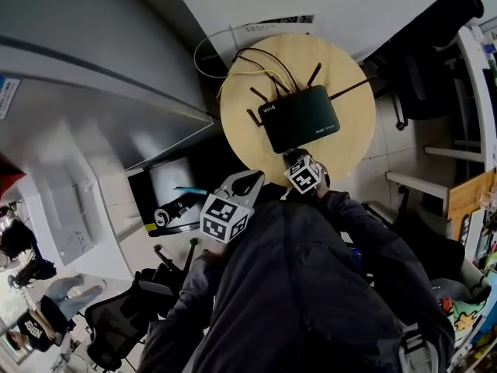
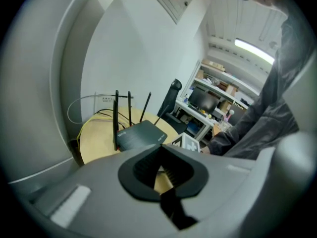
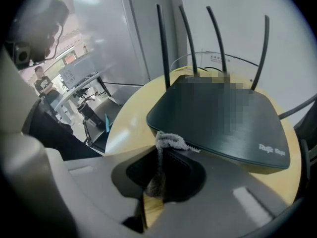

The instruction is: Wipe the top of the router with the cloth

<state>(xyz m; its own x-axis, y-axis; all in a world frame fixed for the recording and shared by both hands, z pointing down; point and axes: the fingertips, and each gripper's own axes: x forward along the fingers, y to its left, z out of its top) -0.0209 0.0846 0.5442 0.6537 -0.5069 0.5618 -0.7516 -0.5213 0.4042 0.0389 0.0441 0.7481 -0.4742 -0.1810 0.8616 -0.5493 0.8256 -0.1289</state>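
Note:
A black router (image 1: 299, 119) with several thin antennas lies flat on a round wooden table (image 1: 353, 150). In the right gripper view the router (image 3: 223, 115) fills the middle, just beyond my jaws. My right gripper (image 3: 158, 170) is shut on a grey cloth (image 3: 170, 142), whose fuzzy tuft sticks out right at the router's near edge. From the head view, the right gripper (image 1: 295, 160) sits at the table's front edge, just short of the router. My left gripper (image 1: 247, 182) hangs off the table at the front left, and in its own view the left gripper (image 2: 161, 171) is shut on nothing.
Yellow and black cables (image 1: 256, 72) run from the router's back toward the wall. A grey cabinet (image 1: 93, 92) stands at the left, and a black chair (image 1: 423, 68) and shelves (image 1: 474, 130) at the right. Office chairs (image 1: 128, 317) stand at the lower left.

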